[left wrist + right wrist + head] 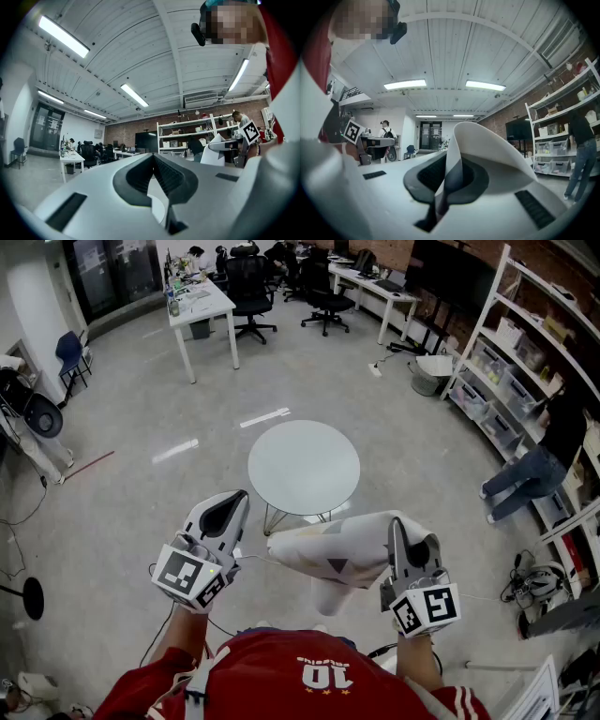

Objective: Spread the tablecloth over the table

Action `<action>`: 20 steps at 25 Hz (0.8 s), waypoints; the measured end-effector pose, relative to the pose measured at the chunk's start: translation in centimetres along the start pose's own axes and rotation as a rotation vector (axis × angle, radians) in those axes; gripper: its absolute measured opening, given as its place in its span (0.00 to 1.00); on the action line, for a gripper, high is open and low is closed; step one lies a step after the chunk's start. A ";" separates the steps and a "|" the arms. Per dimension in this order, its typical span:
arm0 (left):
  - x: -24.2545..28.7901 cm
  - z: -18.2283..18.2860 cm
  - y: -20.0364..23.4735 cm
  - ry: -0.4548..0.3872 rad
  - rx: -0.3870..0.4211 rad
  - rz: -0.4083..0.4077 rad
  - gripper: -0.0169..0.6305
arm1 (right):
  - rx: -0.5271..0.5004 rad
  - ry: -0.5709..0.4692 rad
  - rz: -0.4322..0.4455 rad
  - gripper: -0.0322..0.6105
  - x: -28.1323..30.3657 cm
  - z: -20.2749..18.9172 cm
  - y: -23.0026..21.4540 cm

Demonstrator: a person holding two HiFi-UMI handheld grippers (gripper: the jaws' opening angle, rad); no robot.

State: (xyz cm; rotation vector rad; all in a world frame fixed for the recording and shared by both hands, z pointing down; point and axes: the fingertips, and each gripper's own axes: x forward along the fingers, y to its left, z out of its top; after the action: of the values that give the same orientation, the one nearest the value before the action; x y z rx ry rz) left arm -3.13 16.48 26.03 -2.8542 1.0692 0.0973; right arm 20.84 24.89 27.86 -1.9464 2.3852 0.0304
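Right gripper (397, 523) is clamping a fold of the white patterned tablecloth (330, 555), which is standing pinched between its closed jaws. The cloth is hanging bunched in the air on the near side of the round white table (303, 465), not touching its top. Left gripper (239, 497) is hovering level off the table's near left edge, jaws meeting at the tips and holding nothing. A person (548, 451) is standing at the shelving (511, 343) well to the table's right
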 end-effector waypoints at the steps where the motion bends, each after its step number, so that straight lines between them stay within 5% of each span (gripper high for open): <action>1: 0.0 -0.1 -0.2 -0.002 -0.004 -0.003 0.04 | -0.005 0.000 0.002 0.07 -0.1 0.0 0.1; 20: -1.0 -0.9 0.8 -0.005 -0.037 0.019 0.04 | -0.004 -0.007 0.100 0.07 0.8 0.8 2.6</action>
State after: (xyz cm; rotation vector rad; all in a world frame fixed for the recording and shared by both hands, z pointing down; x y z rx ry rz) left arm -4.37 16.48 26.95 -2.8749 1.1049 0.1265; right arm 18.14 24.64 26.96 -1.8235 2.4782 0.0472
